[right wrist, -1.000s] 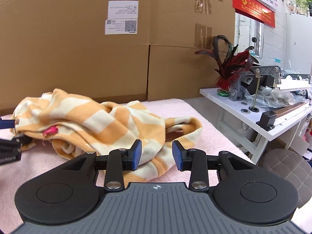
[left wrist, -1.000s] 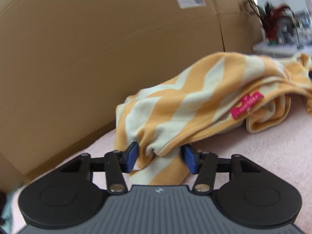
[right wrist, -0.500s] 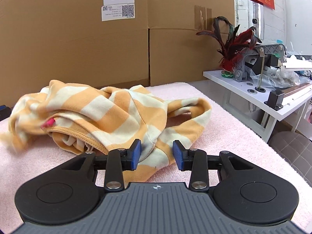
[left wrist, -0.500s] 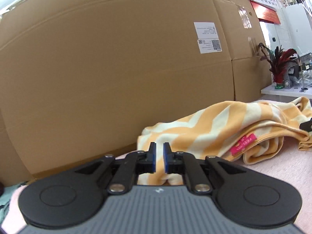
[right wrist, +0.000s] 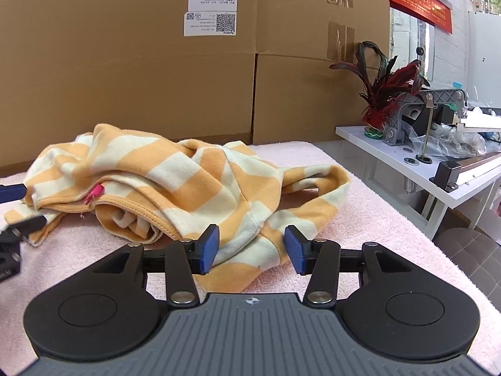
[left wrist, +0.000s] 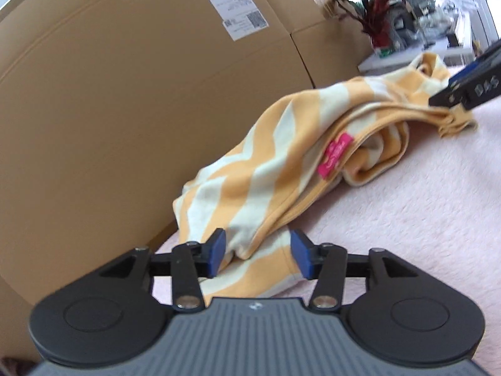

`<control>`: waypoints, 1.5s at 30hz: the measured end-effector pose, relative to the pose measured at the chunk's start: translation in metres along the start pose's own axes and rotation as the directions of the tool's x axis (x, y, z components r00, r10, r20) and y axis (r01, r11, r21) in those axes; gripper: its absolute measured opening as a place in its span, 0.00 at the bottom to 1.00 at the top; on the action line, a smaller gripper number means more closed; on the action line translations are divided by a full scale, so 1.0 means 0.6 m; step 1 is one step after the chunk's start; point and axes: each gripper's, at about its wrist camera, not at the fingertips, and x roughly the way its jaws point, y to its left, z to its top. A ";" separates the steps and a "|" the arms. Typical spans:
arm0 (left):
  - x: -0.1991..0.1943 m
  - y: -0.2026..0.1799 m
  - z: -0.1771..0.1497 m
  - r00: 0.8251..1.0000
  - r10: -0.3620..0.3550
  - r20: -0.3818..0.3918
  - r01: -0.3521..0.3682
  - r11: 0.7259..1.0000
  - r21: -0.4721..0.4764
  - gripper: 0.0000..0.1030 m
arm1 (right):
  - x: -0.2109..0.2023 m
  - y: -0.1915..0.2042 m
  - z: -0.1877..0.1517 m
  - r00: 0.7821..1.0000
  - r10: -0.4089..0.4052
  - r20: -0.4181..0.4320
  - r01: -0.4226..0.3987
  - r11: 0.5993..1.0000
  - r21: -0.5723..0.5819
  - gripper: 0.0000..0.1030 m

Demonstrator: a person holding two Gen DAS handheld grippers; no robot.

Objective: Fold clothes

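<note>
Currently the striped garment (right wrist: 175, 181) lies bunched on the pink counter (right wrist: 360, 206); soft, light, limp knit. Both left gripper (left wrist: 254, 255) and right gripper (right wrist: 249, 249) stand apart; grasp hem edges

The striped garment (right wrist: 175, 181) is soft, matt knit cloth; it lies on a fuzzy pink towel-like cover (right wrist: 360, 216). Behind stands matt cardboard (right wrist: 125, 78) with paper labels (right wrist: 211, 9).

Left gripper (left wrist: 255, 252) jaws spread at one end of the striped garment (left wrist: 281, 169), right gripper (right wrist: 250, 249) jaws spread at its opposite end
</note>
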 end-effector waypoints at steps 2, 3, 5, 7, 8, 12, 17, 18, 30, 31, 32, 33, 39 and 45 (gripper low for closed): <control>0.012 0.008 0.001 1.000 0.009 -0.012 -0.009 1.000 -0.013 0.44 | -0.001 -0.001 0.000 1.000 0.004 0.001 -0.004 1.000 0.003 0.48; 0.018 0.013 0.002 1.000 0.009 -0.018 -0.010 1.000 -0.026 0.39 | -0.001 -0.001 0.000 1.000 0.007 0.002 -0.007 1.000 0.004 0.49; 0.030 0.023 0.003 0.999 0.009 -0.031 -0.011 0.999 -0.053 0.17 | -0.001 -0.002 -0.001 1.000 0.011 0.003 -0.011 1.000 0.007 0.49; 0.034 0.029 0.002 0.999 0.026 -0.033 -0.029 0.996 -0.087 0.03 | -0.002 -0.003 -0.001 1.000 0.017 0.003 -0.017 1.000 0.010 0.50; 0.035 0.032 0.001 0.999 0.038 -0.031 -0.041 0.994 -0.105 0.03 | -0.001 -0.005 -0.001 1.000 0.023 0.002 -0.023 1.000 0.016 0.50; -0.007 0.048 0.005 0.996 0.082 0.029 -0.075 0.980 -0.186 0.03 | 0.002 -0.016 -0.001 0.999 0.047 0.001 -0.047 0.998 0.053 0.51; -0.079 0.066 0.000 0.992 0.095 0.088 -0.068 0.962 -0.264 0.03 | 0.003 -0.018 -0.002 0.999 0.053 0.006 -0.053 0.997 0.062 0.51; -0.093 0.070 -0.001 0.990 0.097 0.100 -0.066 0.958 -0.279 0.03 | -0.001 -0.017 -0.002 0.998 0.055 0.017 -0.056 0.997 0.060 0.51; -0.134 0.055 -0.048 0.995 0.099 0.005 -0.095 0.968 -0.234 0.19 | -0.030 0.008 -0.008 0.994 0.074 0.082 -0.070 0.996 -0.051 0.51; -0.133 0.049 -0.052 0.997 0.080 -0.003 -0.078 0.976 -0.205 0.29 | -0.030 0.014 -0.009 0.995 0.074 0.072 -0.068 0.994 -0.081 0.53; -0.130 0.041 -0.055 0.998 0.066 -0.009 -0.067 0.984 -0.165 0.40 | -0.030 0.021 -0.010 0.995 0.073 0.062 -0.066 0.992 -0.112 0.54; -0.126 0.033 -0.057 0.998 0.061 -0.012 -0.062 0.991 -0.120 0.43 | -0.030 0.027 -0.011 0.996 0.072 0.053 -0.064 0.988 -0.142 0.55; -0.078 0.005 -0.060 0.998 0.044 -0.050 -0.042 0.999 0.034 0.55 | -0.030 0.066 -0.018 0.998 0.059 -0.004 -0.057 0.946 -0.318 0.59; -0.032 0.008 -0.063 0.997 0.016 -0.078 -0.014 1.000 0.025 0.28 | -0.012 0.083 -0.017 1.000 -0.005 -0.003 0.004 0.935 -0.354 0.37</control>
